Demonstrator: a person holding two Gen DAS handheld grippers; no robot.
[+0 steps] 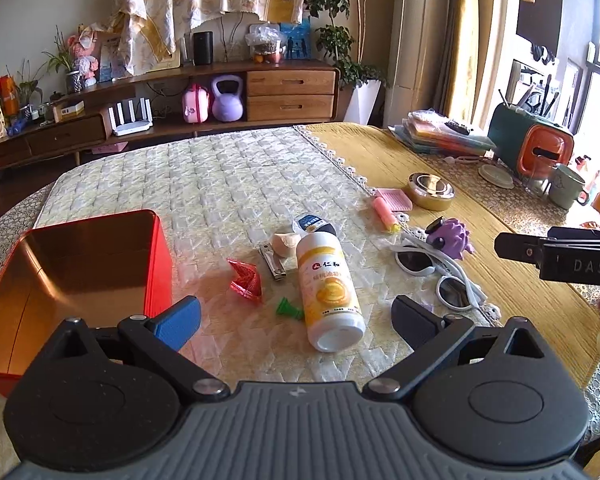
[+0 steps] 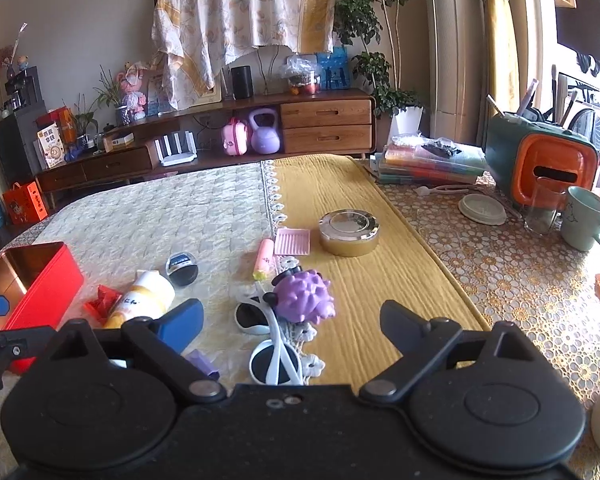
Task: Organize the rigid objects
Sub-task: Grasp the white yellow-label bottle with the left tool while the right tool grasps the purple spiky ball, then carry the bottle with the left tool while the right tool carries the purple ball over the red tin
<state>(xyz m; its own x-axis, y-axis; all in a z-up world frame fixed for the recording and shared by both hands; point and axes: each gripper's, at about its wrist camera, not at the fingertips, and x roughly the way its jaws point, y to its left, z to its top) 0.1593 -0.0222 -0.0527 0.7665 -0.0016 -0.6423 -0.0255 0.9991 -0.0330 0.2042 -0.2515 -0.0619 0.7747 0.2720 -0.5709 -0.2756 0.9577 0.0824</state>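
Quilted cloth (image 1: 220, 184) covers the table, a yellow runner (image 2: 340, 184) beside it; sideboard (image 1: 288, 92) behind. Red tin (image 1: 156, 264) sits open at the left edge. White bottle (image 1: 330, 292) lies on its side mid-cloth, nail clipper (image 1: 274, 262) and red wrapper (image 1: 246, 280) just beside it. Sunglasses (image 2: 270, 344) and purple toy (image 2: 304, 296) rest at the lace border. Left gripper (image 1: 296, 316) spread wide above the bottle, nothing held. Right gripper (image 2: 292, 320) likewise wide, empty, over the sunglasses.

Both grippers' fingers (image 1: 180, 322) (image 2: 182, 322) wide apart
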